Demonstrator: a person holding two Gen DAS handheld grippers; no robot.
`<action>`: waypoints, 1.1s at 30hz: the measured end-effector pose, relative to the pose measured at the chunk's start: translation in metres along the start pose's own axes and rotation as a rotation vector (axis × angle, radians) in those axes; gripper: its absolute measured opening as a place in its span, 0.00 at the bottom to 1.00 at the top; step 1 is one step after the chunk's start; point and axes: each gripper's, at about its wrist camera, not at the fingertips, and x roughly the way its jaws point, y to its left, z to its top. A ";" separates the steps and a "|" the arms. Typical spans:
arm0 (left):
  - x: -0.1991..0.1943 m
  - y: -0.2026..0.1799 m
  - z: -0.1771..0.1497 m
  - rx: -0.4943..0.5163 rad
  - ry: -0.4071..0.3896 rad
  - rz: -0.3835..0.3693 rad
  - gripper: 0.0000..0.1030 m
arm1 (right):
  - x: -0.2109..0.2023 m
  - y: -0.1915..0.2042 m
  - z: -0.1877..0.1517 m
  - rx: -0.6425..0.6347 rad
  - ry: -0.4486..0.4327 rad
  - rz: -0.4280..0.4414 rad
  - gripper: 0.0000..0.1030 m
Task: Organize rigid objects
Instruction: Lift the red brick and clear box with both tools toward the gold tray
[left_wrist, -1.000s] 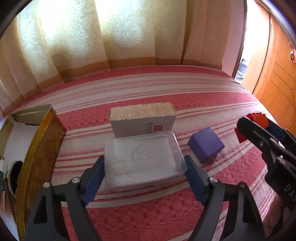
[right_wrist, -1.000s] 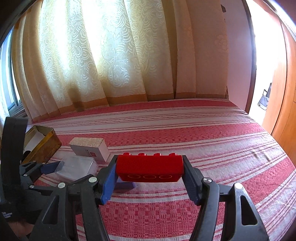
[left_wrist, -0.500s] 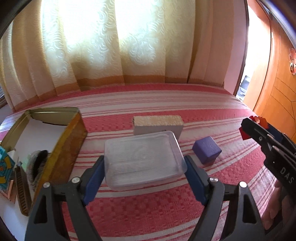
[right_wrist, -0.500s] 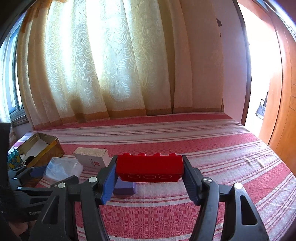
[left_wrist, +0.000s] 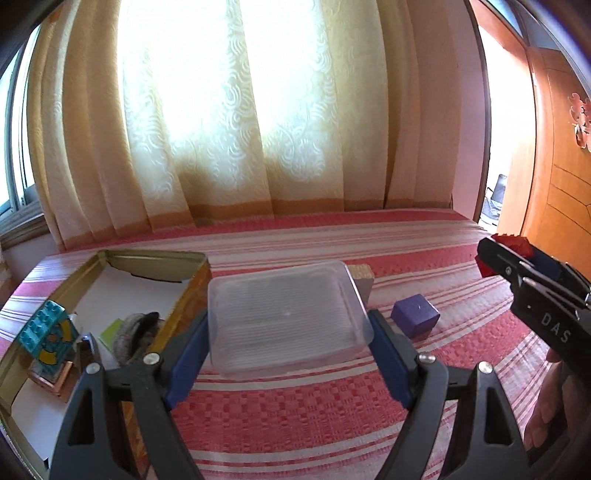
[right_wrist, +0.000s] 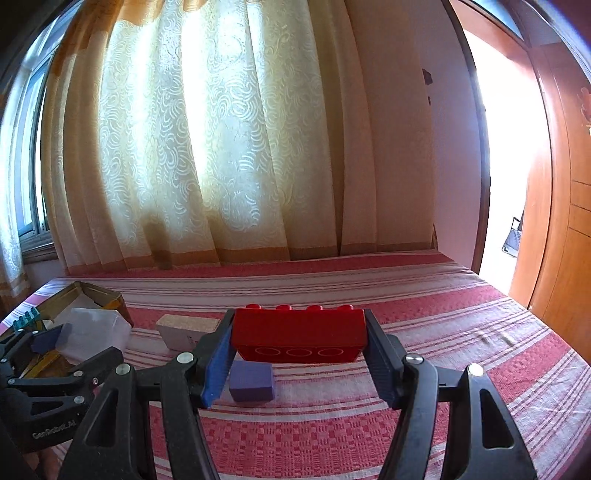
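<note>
My left gripper (left_wrist: 286, 332) is shut on a clear plastic box (left_wrist: 284, 317) and holds it in the air beside the gold tin (left_wrist: 192, 291). The clear box also shows in the right wrist view (right_wrist: 94, 334). My right gripper (right_wrist: 297, 341) is shut on a red toy brick (right_wrist: 297, 334), held above the bed. A purple cube (left_wrist: 415, 314) lies on the striped bedspread (left_wrist: 295, 417), below the red brick in the right wrist view (right_wrist: 252, 380). A beige-topped white box (right_wrist: 186, 330) lies behind the clear box.
The open gold tin (right_wrist: 92, 293) at the left holds a teal brick (left_wrist: 48, 330), a dark rounded object and other small items. Curtains (left_wrist: 236, 129) hang behind the bed. A wooden wardrobe (left_wrist: 554, 184) stands at the right. The bed's right side is open bedspread.
Both grippers have risen with their loads. My left gripper has carried the clear box up and left toward the gold tin, whose inside now shows. The purple cube and beige-topped box have not moved.
</note>
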 end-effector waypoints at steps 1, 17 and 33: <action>-0.002 0.001 0.000 0.002 -0.008 0.001 0.80 | -0.001 0.001 0.000 -0.001 -0.004 0.001 0.64; -0.021 0.011 -0.006 -0.012 -0.070 0.005 0.80 | -0.018 0.023 -0.006 -0.025 -0.061 0.015 0.64; -0.033 0.022 -0.013 -0.018 -0.099 0.015 0.80 | -0.020 0.033 -0.010 -0.027 -0.064 0.046 0.64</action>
